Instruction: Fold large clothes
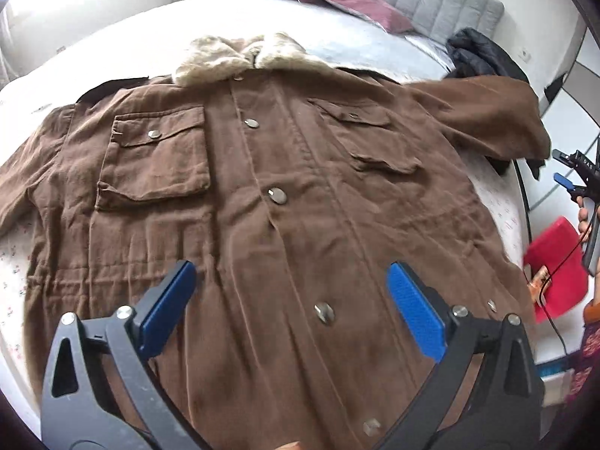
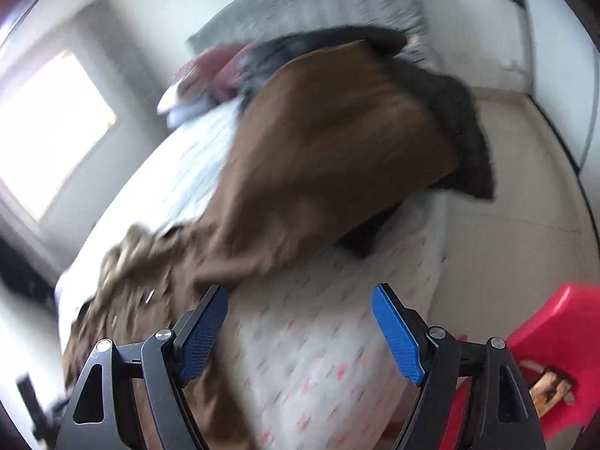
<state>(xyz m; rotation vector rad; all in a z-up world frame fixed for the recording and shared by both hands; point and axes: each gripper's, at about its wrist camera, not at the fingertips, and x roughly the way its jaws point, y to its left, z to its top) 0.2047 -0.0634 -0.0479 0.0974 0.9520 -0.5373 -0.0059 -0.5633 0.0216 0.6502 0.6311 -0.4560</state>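
Left wrist view is showing you a big brown button-up jacket with a fluffy cream collar point(image 1: 240, 56), lying flat and face up on the white bed with tiny red flowers on the sheet point(image 1: 498, 210). Your left gripper point(image 1: 292, 281) is hanging over the lower front of the jacket, with its blue pads wide apart and nothing between them. Round silver snap buttons point(image 1: 277, 195) are running down the middle of the jacket, and two chest pockets are sitting on either side of them. One brown sleeve point(image 1: 487, 112) is lying out toward the bed's edge, resting on a dark puffy coat point(image 1: 476, 56). Your right gripper point(image 1: 566, 176) is showing at the far edge of this view, off the side of the bed, above a red plastic stool point(image 1: 555, 262).

Right wrist view is blurry. Your right gripper point(image 2: 300, 300) is hanging over the bed's side with its blue pads wide apart too, holding nothing. The brown sleeve point(image 2: 330, 150) is stretching away in front of it. Pink pillows point(image 2: 213, 71) are lying by the grey padded headboard point(image 2: 318, 3).
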